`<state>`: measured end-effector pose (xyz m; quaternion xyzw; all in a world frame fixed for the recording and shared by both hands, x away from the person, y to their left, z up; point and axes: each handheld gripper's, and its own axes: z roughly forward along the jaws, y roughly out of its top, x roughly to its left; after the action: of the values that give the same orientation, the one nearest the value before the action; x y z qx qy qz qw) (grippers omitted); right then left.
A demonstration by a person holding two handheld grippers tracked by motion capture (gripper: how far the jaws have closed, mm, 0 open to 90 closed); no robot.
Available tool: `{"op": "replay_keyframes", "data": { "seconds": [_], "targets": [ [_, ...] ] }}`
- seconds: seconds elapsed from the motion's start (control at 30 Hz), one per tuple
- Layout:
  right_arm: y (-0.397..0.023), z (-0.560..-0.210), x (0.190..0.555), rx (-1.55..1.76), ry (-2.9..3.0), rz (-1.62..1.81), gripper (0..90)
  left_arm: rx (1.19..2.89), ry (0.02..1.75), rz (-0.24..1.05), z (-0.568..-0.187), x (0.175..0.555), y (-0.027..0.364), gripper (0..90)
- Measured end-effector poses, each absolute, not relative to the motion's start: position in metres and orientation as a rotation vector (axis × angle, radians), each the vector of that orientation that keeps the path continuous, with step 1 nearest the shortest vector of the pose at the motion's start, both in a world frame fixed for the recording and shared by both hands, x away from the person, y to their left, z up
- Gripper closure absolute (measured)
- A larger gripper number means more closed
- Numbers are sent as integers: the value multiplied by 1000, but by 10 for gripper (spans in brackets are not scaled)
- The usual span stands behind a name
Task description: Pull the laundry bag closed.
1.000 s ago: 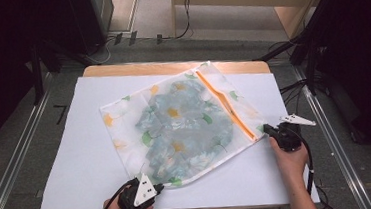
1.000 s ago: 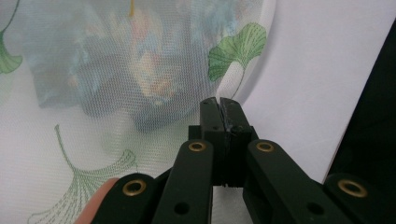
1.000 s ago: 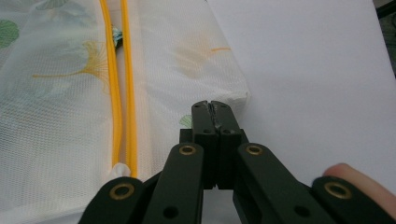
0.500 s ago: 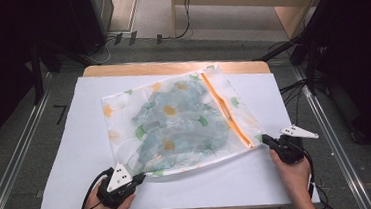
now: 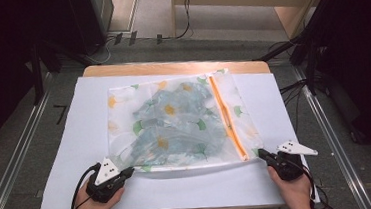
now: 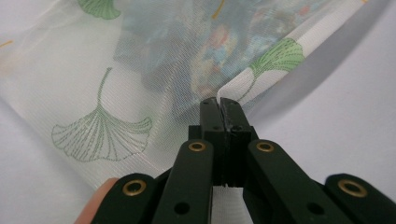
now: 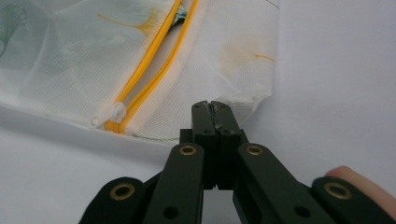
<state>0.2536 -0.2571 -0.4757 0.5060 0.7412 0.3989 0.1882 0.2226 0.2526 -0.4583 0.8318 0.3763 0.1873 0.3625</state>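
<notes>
- A mesh laundry bag [image 5: 175, 125] lies flat on the white sheet [image 5: 67, 159] that covers the worktop [image 5: 170, 66], roughly in the middle and a little toward the far edge.
- The bag is translucent white, printed with green ginkgo leaves and orange blooms; a bluish patterned garment [image 5: 172, 123] shows through the mesh (bunched, so its kind cannot be told).
- An orange zipper [image 5: 227, 121] runs along the bag's right side from far edge to near edge; in the right gripper view [image 7: 149, 79] it stands partly open near its end.
- The left tongs [image 5: 128, 171] sit at the bag's near left corner. In the left gripper view the left tongs [image 6: 219, 103] are clenched, with the mesh hem caught between the jaw tips.
- The right tongs [image 5: 261, 153] sit at the near right corner, just beside the zipper's end. In the right gripper view the right tongs [image 7: 210, 106] are clenched on the bag's edge.
- The near edge of the bag stretches between the two tongs, lifted slightly off the sheet, with a shadow under it.
</notes>
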Motion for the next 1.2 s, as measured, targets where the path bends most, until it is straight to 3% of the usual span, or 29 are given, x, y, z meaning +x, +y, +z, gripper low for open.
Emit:
{"op": "replay_keyframes", "data": {
  "seconds": [1.2],
  "targets": [
    [-233,-476,210,1364,2174,1169,900,2102,1043,478,-457,216,286,900]
  ]
}}
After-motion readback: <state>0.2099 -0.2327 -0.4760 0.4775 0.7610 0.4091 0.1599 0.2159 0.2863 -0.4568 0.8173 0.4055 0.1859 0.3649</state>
